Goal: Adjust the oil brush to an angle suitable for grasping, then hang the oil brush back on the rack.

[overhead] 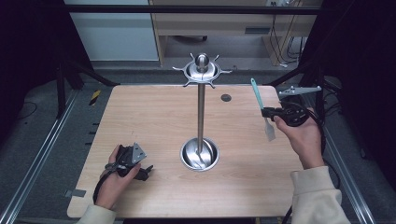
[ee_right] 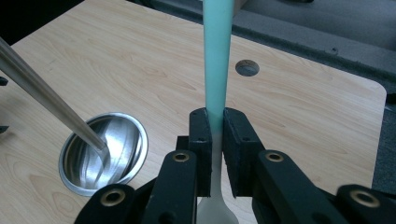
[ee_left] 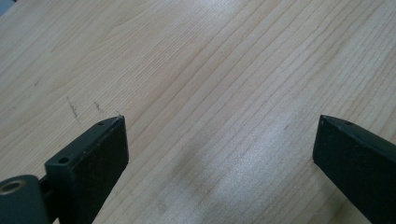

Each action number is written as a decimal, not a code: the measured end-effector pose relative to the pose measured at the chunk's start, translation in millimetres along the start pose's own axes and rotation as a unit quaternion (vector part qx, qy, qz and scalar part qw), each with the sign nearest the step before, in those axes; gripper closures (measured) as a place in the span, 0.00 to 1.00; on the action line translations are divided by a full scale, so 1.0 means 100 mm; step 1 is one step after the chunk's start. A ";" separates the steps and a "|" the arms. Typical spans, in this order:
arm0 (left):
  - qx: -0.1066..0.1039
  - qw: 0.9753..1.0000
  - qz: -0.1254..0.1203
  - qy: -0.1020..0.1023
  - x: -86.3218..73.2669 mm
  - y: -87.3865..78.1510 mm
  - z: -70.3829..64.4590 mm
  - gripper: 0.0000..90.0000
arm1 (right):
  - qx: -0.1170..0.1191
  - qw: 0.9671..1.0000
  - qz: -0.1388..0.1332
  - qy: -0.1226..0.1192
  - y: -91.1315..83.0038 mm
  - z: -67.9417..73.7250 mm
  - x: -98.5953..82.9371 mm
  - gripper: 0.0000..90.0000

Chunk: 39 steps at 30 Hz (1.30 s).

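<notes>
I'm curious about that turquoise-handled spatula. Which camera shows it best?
The high view: it shows the whole spatula, turquoise handle up, pale blade down, held by the right gripper. The right gripper view shows the handle up close, clamped between the jaws, with its top cut off. The left gripper view looks at bare table.

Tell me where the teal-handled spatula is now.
The teal-handled spatula is clamped in the right gripper, held above the table's right side, right of the metal hook stand.

Right gripper (overhead: pixel 267 112), raised at right edge of table (overhead: pixel 140 116), clamps teal-handled spatula (overhead: pixel 260 106), blade down. Left gripper (overhead: pixel 145 171) rests near-left on table. Steel utensil stand (overhead: pixel 201 116) at centre.
</notes>
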<state>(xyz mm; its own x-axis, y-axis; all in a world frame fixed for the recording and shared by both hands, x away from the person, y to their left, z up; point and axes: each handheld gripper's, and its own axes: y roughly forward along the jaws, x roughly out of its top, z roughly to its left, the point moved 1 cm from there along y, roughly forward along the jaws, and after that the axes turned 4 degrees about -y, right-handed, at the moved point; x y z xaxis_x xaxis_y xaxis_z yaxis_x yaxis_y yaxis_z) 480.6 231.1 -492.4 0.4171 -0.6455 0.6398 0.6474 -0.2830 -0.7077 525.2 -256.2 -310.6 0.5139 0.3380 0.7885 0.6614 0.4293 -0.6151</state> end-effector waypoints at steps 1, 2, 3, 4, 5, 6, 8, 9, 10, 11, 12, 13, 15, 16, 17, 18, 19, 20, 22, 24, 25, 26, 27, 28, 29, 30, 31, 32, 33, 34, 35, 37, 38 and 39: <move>0.000 1.000 0.000 0.000 0.00 0.00 0.00 0.03 | 0.000 1.000 -0.003 0.000 -0.01 0.00 0.00 0.91; -0.001 1.000 0.004 -0.002 0.00 0.00 0.00 0.03 | 0.000 1.000 -0.003 0.000 -0.01 0.00 0.00 0.91; -0.002 1.000 0.004 -0.003 -0.01 0.00 0.00 0.03 | 0.001 1.000 -0.007 -0.002 -0.02 0.00 0.00 0.91; 0.000 1.000 0.001 -0.001 0.00 0.00 0.00 0.03 | 0.002 1.000 -0.010 0.001 -0.03 0.01 0.00 0.91; 0.000 1.000 0.001 0.000 0.00 0.00 0.00 0.03 | 0.003 1.000 -0.013 0.000 -0.05 0.02 0.01 0.91; 0.000 1.000 0.000 -0.001 0.00 0.00 0.00 0.03 | 0.004 1.000 -0.017 -0.001 -0.06 0.03 0.01 0.91; 0.000 1.000 -0.001 0.000 0.00 0.00 0.00 0.03 | 0.007 1.000 -0.028 0.000 -0.10 0.05 0.01 0.91; -0.001 1.000 0.001 0.000 0.00 0.00 0.00 0.03 | 0.008 0.999 -0.033 -0.001 -0.12 0.06 0.02 0.91; 0.000 1.000 0.001 0.000 0.00 0.00 0.00 0.03 | 0.009 0.999 -0.036 -0.002 -0.15 0.08 0.02 0.91; 0.000 1.000 0.001 0.000 0.00 0.00 0.00 0.03 | 0.009 0.999 -0.040 -0.004 -0.16 0.09 0.02 0.91; 0.000 1.000 0.000 -0.001 0.00 -0.01 0.00 0.03 | 0.010 0.999 -0.044 -0.005 -0.19 0.10 0.03 0.91; 0.000 1.000 0.000 -0.001 0.00 -0.01 0.00 0.04 | 0.010 0.999 -0.047 -0.005 -0.21 0.11 0.03 0.91; 0.000 1.000 0.000 -0.001 0.00 -0.01 0.00 0.03 | 0.012 0.998 -0.059 -0.009 -0.27 0.16 0.04 0.91; 0.000 1.000 0.001 0.000 0.00 0.00 0.00 0.03 | 0.012 0.998 -0.059 -0.009 -0.27 0.16 0.04 0.91; -0.002 1.000 0.004 -0.003 0.00 0.00 0.00 0.03 | 0.013 0.998 -0.063 -0.011 -0.29 0.18 0.04 0.91; -0.001 1.000 0.003 -0.003 0.00 0.00 -0.01 0.03 | 0.013 0.998 -0.067 -0.014 -0.31 0.20 0.04 0.91; 0.000 1.000 0.000 0.001 0.00 0.00 0.00 0.03 | 0.014 0.997 -0.072 -0.018 -0.34 0.22 0.04 0.91; -0.001 1.000 0.003 -0.002 0.00 0.00 -0.01 0.03 | 0.014 0.997 -0.075 -0.020 -0.36 0.24 0.05 0.91; -0.001 1.000 0.004 -0.003 0.00 0.00 -0.01 0.03 | 0.015 0.996 -0.081 -0.024 -0.40 0.28 0.05 0.91; -0.001 1.000 0.004 -0.003 0.00 0.00 -0.01 0.03 | 0.016 0.995 -0.090 -0.031 -0.46 0.32 0.05 0.91; -0.001 1.000 0.004 -0.003 0.00 0.00 -0.01 0.03 | 0.017 0.995 -0.092 -0.032 -0.48 0.34 0.05 0.91; -0.001 1.000 0.004 -0.002 0.00 0.00 -0.01 0.03 | 0.018 0.995 -0.094 -0.033 -0.50 0.37 0.05 0.91; -0.001 1.000 0.004 -0.002 0.00 0.00 -0.01 0.03 | 0.020 0.994 -0.099 -0.035 -0.53 0.39 0.04 0.91; -0.002 1.000 0.004 -0.002 0.00 0.00 -0.01 0.03 | 0.020 0.994 -0.102 -0.035 -0.55 0.41 0.05 0.91; 0.000 1.000 0.001 0.001 0.00 0.00 -0.01 0.03 | 0.021 0.993 -0.109 -0.038 -0.58 0.44 0.05 0.91; 0.000 1.000 0.001 0.001 0.00 0.00 -0.01 0.03 | 0.021 0.993 -0.113 -0.040 -0.61 0.46 0.05 0.91; -0.001 1.000 0.002 0.001 0.00 0.00 -0.01 0.03 | 0.023 0.992 -0.115 -0.042 -0.63 0.48 0.05 0.91; -0.001 1.000 0.002 0.001 0.00 0.00 -0.01 0.03 | 0.024 0.992 -0.119 -0.043 -0.66 0.51 0.04 0.91; 0.000 1.000 0.001 0.001 0.00 0.00 -0.01 0.03 | 0.028 0.991 -0.125 -0.048 -0.69 0.56 0.04 0.91; 0.000 1.000 0.001 0.001 0.00 0.00 -0.01 0.03 | 0.028 0.991 -0.125 -0.048 -0.69 0.56 0.04 0.91; 0.000 1.000 0.001 0.001 0.00 0.00 -0.01 0.03 | 0.029 0.990 -0.129 -0.051 -0.71 0.58 0.04 0.91; 0.000 1.000 0.002 0.001 0.00 0.00 -0.01 0.03 | 0.032 0.989 -0.135 -0.053 -0.74 0.62 0.04 0.91; -0.002 1.000 0.005 0.000 0.00 0.00 -0.01 0.03 | 0.034 0.988 -0.138 -0.055 -0.75 0.64 0.04 0.91; -0.002 1.000 0.004 -0.001 0.00 0.00 -0.02 0.03 | 0.035 0.988 -0.140 -0.055 -0.76 0.66 0.04 0.91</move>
<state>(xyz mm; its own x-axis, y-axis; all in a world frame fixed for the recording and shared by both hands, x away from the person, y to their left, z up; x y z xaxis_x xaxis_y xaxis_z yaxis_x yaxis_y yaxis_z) 479.6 230.1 -492.9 0.4234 -0.6470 0.6341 0.6417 -0.2799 -0.7141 441.0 -232.7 -260.9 0.2510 0.2852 0.9250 0.7278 0.5745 -0.3746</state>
